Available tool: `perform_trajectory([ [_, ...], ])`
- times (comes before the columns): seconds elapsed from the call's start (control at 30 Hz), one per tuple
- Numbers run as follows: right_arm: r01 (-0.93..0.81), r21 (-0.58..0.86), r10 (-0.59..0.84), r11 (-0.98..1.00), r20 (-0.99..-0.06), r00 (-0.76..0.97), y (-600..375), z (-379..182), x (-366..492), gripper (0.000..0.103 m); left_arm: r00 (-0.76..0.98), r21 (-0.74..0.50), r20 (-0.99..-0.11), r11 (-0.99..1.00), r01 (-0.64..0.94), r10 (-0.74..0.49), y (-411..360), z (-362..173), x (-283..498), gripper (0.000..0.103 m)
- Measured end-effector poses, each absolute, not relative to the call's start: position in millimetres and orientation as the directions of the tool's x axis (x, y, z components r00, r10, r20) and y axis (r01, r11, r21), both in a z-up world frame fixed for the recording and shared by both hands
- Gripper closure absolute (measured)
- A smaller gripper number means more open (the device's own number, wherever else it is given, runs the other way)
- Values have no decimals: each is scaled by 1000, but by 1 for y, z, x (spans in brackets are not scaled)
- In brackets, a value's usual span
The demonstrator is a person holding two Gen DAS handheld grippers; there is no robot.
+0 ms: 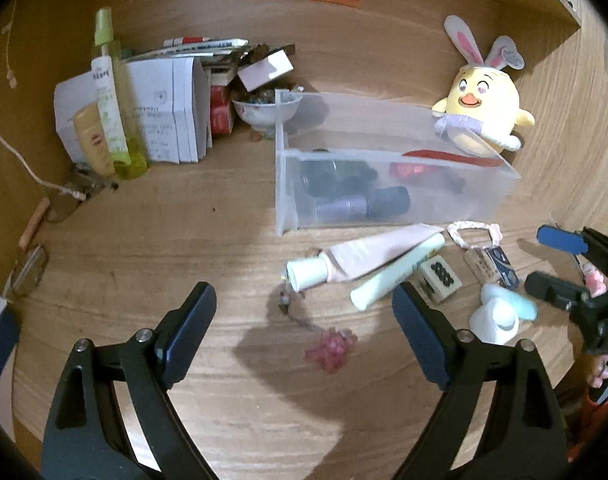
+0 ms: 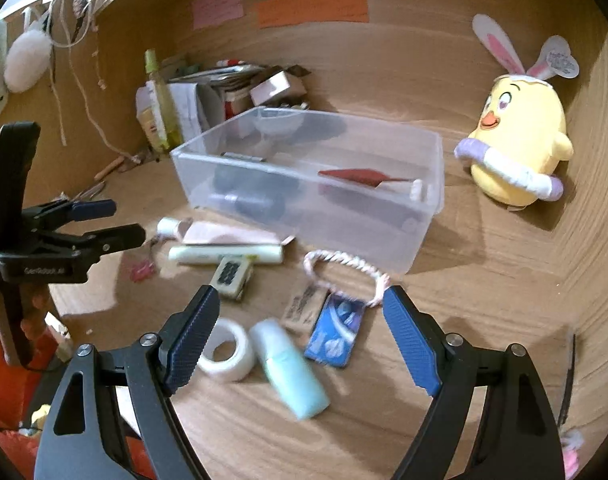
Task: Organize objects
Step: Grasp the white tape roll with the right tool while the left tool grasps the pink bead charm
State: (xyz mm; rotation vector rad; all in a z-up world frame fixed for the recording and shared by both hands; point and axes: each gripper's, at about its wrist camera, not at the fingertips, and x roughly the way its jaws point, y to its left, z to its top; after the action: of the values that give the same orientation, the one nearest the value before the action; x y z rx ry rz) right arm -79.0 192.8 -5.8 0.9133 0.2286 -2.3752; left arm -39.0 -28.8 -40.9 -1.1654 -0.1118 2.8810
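Observation:
A clear plastic bin (image 1: 484,200) (image 2: 420,236) holds nail polish bottles (image 1: 360,204) and a red item (image 2: 356,176). In front of it lie a pink tube (image 1: 368,256) (image 2: 224,234), a pale green tube (image 1: 396,276) (image 2: 224,254), a domino-like block (image 1: 440,276) (image 2: 232,274), a braided bracelet with cards (image 2: 344,268), a blue packet (image 2: 336,330), a tape roll (image 2: 224,352), a light blue bottle (image 2: 292,368) and a pink charm (image 1: 330,350). My left gripper (image 1: 304,320) (image 2: 104,222) is open over the charm. My right gripper (image 2: 300,328) (image 1: 552,260) is open above the blue bottle.
A yellow chick plush with bunny ears (image 1: 484,116) (image 2: 520,148) stands right of the bin. Papers, a spray bottle (image 1: 112,100), a small bowl (image 1: 264,112) and boxes crowd the back left corner. Wooden walls (image 1: 384,40) enclose the desk.

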Motion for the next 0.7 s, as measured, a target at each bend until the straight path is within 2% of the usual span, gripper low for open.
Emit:
perform_trajectory([
  [0.17,608,77,-488,-790,-680,-547,182,-19,-69,21,-701,-88,-709,-996,-22,78,-24,-52,-32,19],
  [0.23,615,79,-489,-785,-688,-536,176,-24,-66,21,-694,-76,-716,-997,-27,73,-21,-57,-31,27],
  [0.57,631,53,-485,-774,-690,-538,164,-34,-53,23,-667,-104,-738,-994,-32,99,-20,-69,-33,49],
  [0.63,635,50,-486,-771,-690,-536,162,-35,-52,29,-667,-116,-737,-993,-38,111,-19,-69,-33,58],
  [0.7,642,54,-489,-765,-696,-526,160,-36,-52,34,-668,-111,-735,-993,-46,113,-16,-70,-33,62],
])
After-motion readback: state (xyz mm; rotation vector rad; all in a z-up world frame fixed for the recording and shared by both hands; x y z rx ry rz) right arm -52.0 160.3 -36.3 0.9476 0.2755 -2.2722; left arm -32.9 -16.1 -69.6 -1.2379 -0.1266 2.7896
